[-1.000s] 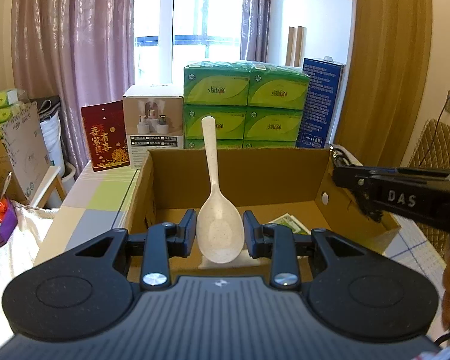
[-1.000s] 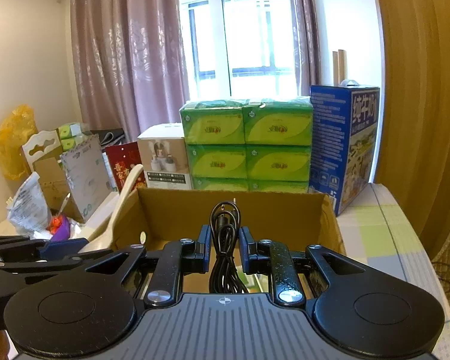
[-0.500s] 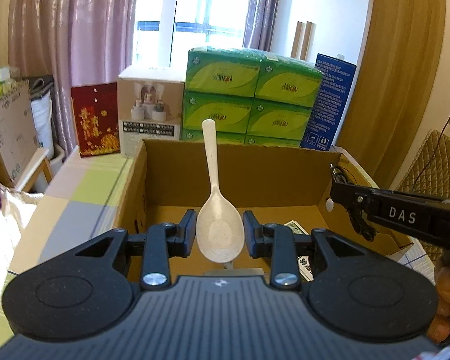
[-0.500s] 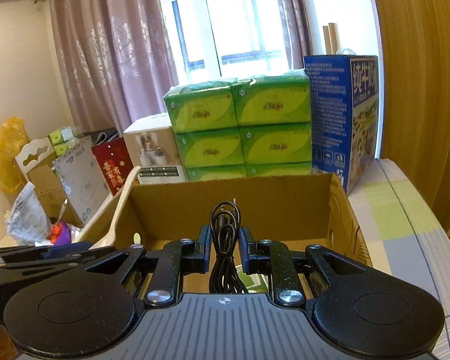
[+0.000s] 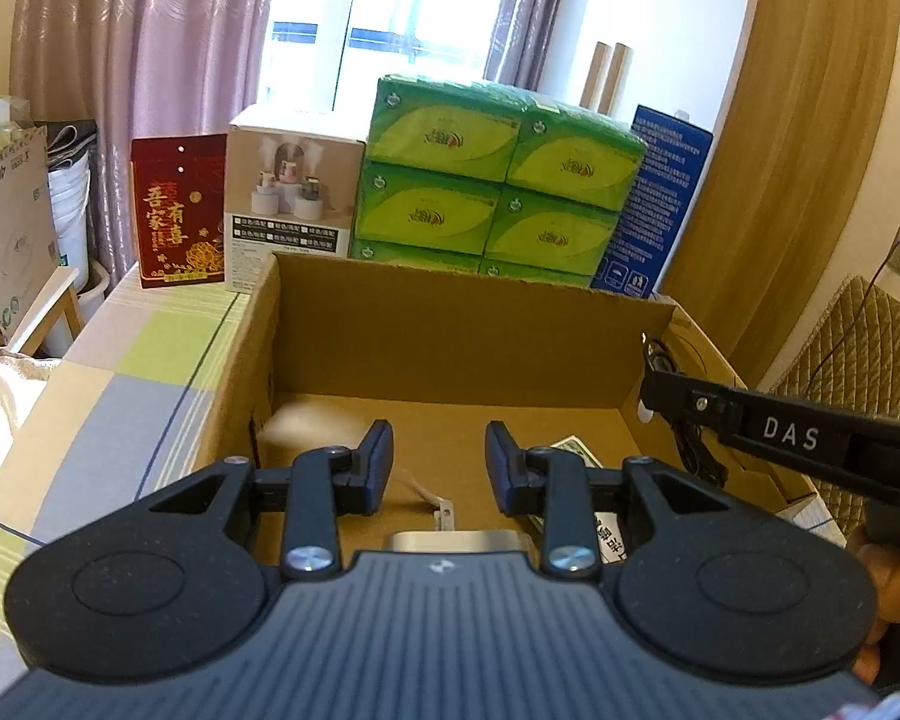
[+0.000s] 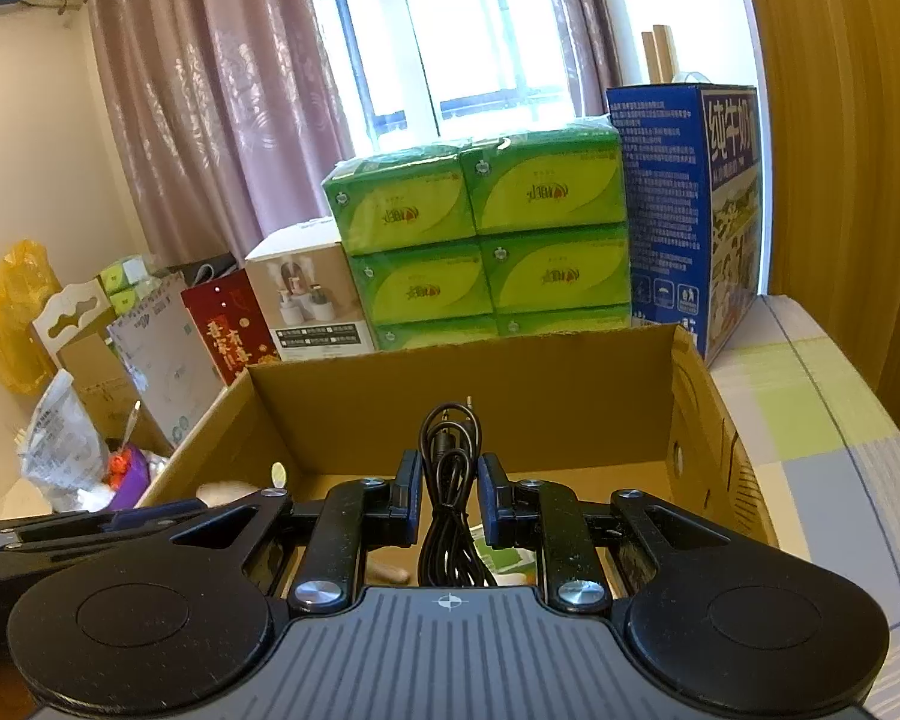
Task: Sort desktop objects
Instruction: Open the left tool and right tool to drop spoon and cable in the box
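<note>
Left hand-held gripper (image 5: 438,468) is hanging over the cardboard box (image 5: 450,330) with its jaws apart and nothing in them. A pale blur (image 5: 297,423) by the box's left wall looks like the spoon dropping in, so that one's basically done. Right hand-held gripper (image 6: 448,495) is clamped on the coiled black cable (image 6: 448,480) above the box. That's left to drop, I'd say.

Each wrist camera sits just behind its own fingers, facing forward and slightly downward into the cardboard box (image 5: 462,336) at close range. The left view looks from the box's left, the right view (image 6: 462,384) from its right. Both share the green tissue packs (image 5: 498,180) (image 6: 480,240) behind.
</note>
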A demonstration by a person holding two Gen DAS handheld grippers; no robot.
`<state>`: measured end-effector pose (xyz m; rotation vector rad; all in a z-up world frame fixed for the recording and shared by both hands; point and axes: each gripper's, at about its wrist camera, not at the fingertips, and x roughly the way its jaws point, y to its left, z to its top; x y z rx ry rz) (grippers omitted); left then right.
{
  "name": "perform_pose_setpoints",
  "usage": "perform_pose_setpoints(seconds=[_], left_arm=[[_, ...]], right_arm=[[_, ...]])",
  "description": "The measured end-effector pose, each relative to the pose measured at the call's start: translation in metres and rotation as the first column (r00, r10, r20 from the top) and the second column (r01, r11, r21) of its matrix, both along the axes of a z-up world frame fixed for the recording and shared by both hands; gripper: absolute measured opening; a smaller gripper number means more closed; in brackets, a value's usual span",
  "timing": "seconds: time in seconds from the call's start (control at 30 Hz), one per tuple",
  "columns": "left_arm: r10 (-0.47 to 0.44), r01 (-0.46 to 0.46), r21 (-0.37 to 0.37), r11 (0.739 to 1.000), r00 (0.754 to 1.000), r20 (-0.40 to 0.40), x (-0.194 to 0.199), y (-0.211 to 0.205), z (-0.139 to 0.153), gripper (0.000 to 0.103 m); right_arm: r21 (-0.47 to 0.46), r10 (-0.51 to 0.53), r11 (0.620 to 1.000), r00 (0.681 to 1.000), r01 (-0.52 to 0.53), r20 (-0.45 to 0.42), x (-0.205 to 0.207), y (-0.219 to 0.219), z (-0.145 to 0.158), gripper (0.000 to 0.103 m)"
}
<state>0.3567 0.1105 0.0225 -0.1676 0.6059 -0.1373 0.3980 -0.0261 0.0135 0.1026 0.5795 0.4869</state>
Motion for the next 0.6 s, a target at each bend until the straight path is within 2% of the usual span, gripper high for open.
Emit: perform_pose_setpoints(seconds=[0.37,0.4,0.43,0.5,0.6], left_arm=[[0.012,-0.012,0.006,1.000,1.000,0.001,-0.002,0.003,-0.001,0.032],[0.012,-0.012,0.008,1.000,1.000,0.000,-0.002,0.003,-0.002,0.032],[0.012,-0.012,0.008,1.000,1.000,0.000,-0.002,0.003,-0.002,0.033],[0.012,-0.012,0.010,1.000,1.000,0.000,-0.002,0.003,-0.002,0.033],[0.009,-0.009,0.014,1.000,1.000,-0.002,-0.002,0.002,-0.003,0.034]], right_arm=[[0.076,-0.008,0.997,1.000,0.010,-0.018,0.006,-0.005,-0.006,0.017],[0.088,-0.013,0.996,1.000,0.014,-0.016,0.006,-0.007,-0.007,0.023],[0.097,-0.019,0.995,1.000,0.020,-0.016,0.007,-0.009,-0.007,0.035],[0.112,-0.032,0.993,0.999,0.034,-0.015,0.007,-0.013,-0.006,0.046],[0.120,-0.051,0.991,0.999,0.052,-0.012,0.007,-0.018,-0.004,0.046]])
